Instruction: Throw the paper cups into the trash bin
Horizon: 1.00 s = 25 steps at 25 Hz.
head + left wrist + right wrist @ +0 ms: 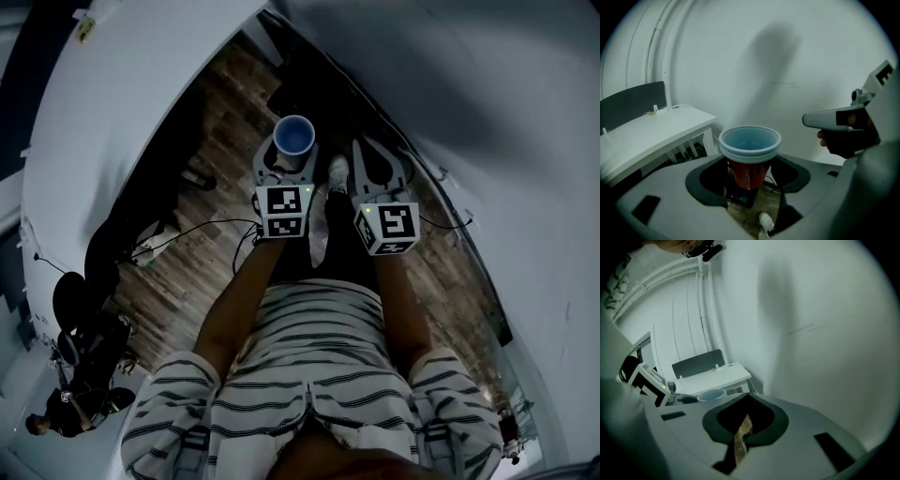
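Observation:
A stack of paper cups (750, 140), red outside with a pale blue inside, stands upright between the jaws of my left gripper (750, 165), which is shut on it. From the head view the cups (293, 138) show as a blue ring above the left gripper (283, 167). My right gripper (379, 171) is level with it on the right; its jaws (747, 399) meet at the tips with nothing held. The cup rim (711, 394) also shows at the left of the right gripper view. No trash bin is in view.
A white desk (651, 136) with a dark panel behind it stands against the white wall (787, 70), ahead and to the left. Below me are a wooden floor (211, 248) with cables, and dark equipment (89, 337) at the lower left.

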Each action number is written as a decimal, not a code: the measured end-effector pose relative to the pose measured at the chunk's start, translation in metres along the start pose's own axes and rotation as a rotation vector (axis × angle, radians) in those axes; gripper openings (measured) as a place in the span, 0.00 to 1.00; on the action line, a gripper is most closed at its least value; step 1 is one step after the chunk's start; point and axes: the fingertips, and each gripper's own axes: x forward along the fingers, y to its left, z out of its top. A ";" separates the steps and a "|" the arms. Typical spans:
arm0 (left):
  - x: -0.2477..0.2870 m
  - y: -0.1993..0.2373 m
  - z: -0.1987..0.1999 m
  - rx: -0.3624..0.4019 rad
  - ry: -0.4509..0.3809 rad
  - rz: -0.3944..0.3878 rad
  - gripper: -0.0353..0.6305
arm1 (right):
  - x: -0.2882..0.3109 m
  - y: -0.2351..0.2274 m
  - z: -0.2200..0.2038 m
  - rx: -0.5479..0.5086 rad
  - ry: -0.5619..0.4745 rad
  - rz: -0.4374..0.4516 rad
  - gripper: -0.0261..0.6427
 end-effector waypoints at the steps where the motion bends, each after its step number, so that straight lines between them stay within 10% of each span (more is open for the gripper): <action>1: 0.003 -0.001 -0.003 -0.001 0.005 -0.003 0.51 | 0.002 -0.002 -0.004 0.001 0.007 -0.003 0.06; 25: 0.086 0.012 -0.087 -0.047 0.108 -0.060 0.51 | 0.058 -0.029 -0.087 0.058 0.074 -0.068 0.06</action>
